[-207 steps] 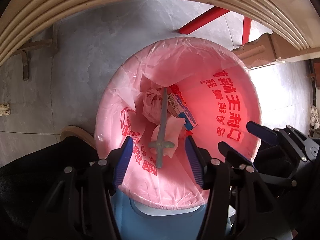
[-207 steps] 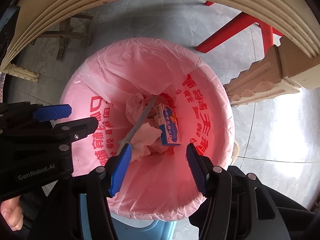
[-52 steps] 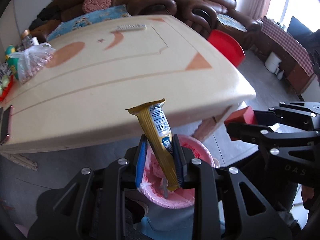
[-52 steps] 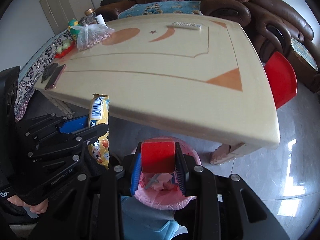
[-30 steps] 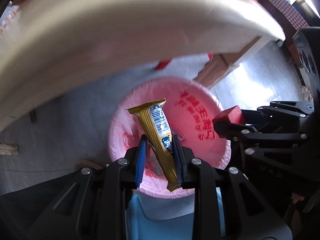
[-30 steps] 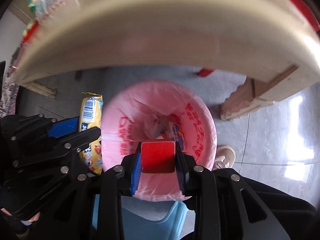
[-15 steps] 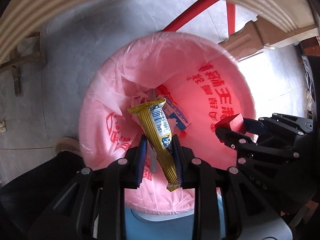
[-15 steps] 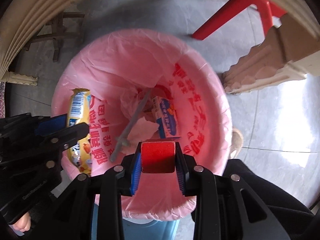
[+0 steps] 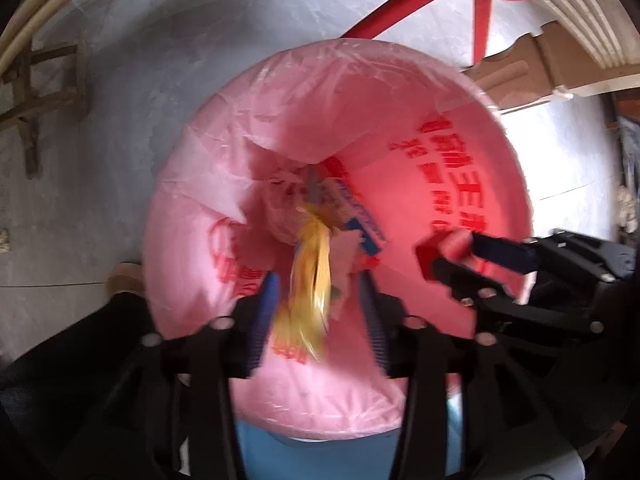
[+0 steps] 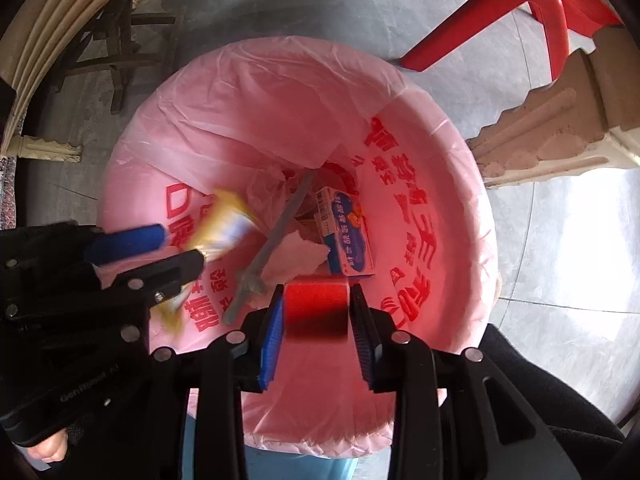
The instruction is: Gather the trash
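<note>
A thin, translucent pink plastic bin liner point(image 10: 248, 128), crinkled and faintly glossy with red printed characters, covers the round bin, and inside lie a glossy printed blue-and-white cardboard carton point(image 10: 346, 240), crumpled soft pink paper tissue point(image 10: 296, 260) and a matt grey plastic toy sword point(image 10: 272, 240). The shiny yellow foil snack wrapper point(image 9: 308, 276), blurred between the left gripper's point(image 9: 320, 312) ribbed blue rubbery pads, contrasts with the smooth red block point(image 10: 316, 312) between the right gripper's point(image 10: 316, 320) pads; both grippers have matt black plastic bodies with bright metal screws. Far off, the grey stone floor point(image 10: 560, 240) looks polished and reflective, beside a smooth red plastic stool leg point(image 10: 480, 20) and a cream painted carved wooden table edge point(image 10: 60, 32).
</note>
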Demonstrator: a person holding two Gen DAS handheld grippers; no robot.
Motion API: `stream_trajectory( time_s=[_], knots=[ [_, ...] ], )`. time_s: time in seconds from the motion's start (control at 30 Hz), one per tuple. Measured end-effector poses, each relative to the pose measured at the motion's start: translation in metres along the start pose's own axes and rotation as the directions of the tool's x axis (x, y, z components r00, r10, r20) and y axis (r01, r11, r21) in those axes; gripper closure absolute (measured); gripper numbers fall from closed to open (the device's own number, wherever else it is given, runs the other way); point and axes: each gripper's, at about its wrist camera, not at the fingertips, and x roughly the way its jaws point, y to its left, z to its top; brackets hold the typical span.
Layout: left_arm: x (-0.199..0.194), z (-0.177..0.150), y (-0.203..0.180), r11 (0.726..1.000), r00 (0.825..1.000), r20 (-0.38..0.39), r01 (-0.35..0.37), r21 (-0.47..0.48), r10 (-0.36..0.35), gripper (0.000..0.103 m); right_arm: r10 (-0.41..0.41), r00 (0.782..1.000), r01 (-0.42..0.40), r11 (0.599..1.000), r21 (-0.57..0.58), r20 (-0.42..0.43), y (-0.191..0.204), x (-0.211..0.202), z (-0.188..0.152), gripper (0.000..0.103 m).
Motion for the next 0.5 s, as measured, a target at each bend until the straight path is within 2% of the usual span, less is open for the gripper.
stream_trajectory(
  time_s=[0.17,0.5],
  knots=[
    [-0.001,0.002,0.01,0.999,1.0,-0.025,-0.009,-0.039,0.008,0.044,0.001,1.0,-0.001,1.0,0.03,0.001,-0.005,0.0,0.002,0.054],
    [-0.005,0.002,0.007,0.997,0.998,-0.008,-0.067,-0.025,0.067,0.04,0.007,1.0,-0.007,0.998,0.065,0.002,-0.011,-0.002,0.002,0.053]
  ],
)
